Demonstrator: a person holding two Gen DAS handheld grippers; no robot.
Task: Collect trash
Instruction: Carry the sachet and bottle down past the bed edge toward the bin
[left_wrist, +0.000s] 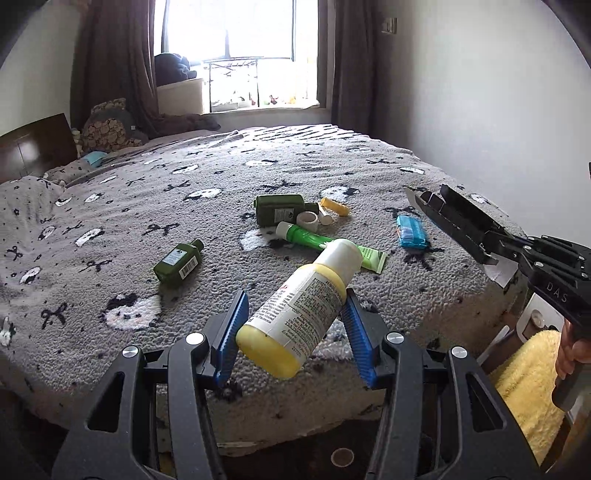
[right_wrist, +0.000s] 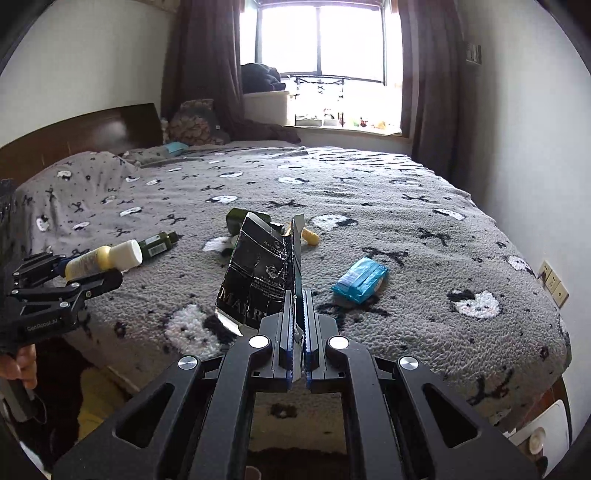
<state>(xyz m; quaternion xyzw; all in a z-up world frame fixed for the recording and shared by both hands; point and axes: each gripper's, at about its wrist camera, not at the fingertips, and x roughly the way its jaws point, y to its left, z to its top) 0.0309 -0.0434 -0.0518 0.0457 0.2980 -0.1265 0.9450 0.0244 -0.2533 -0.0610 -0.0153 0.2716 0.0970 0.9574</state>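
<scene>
Both grippers were loaded and lifted off the bed (left_wrist: 332, 158), so the step in hand looked like the carry-away rather than the pick. In the lower centre of the left wrist view, the left gripper (left_wrist: 295, 317) pinched a yellow bottle (left_wrist: 299, 306) with a white cap between its blue pads (left_wrist: 232, 325), the bottle lying slantwise with its cap toward the upper right. In the lower centre of the right wrist view, the right gripper (right_wrist: 298, 332) was pressed together on the edge of a torn black carton (right_wrist: 258, 273), which stood up from the jaws and blocked the middle of the bed. Trash remained on the grey blanket: a small green bottle (left_wrist: 179, 261) at left centre, a larger green bottle (left_wrist: 280, 208), a roll of tape (left_wrist: 307, 219), a green tube (left_wrist: 314, 240) and a small yellow tube (left_wrist: 334, 206) clustered at centre, and a blue packet (left_wrist: 412, 231) toward the right. No bin showed clearly in either view, so the next move would probably call for turning from the bed to find one, holding both grips firm, then releasing each piece over it before returning for the rest.
</scene>
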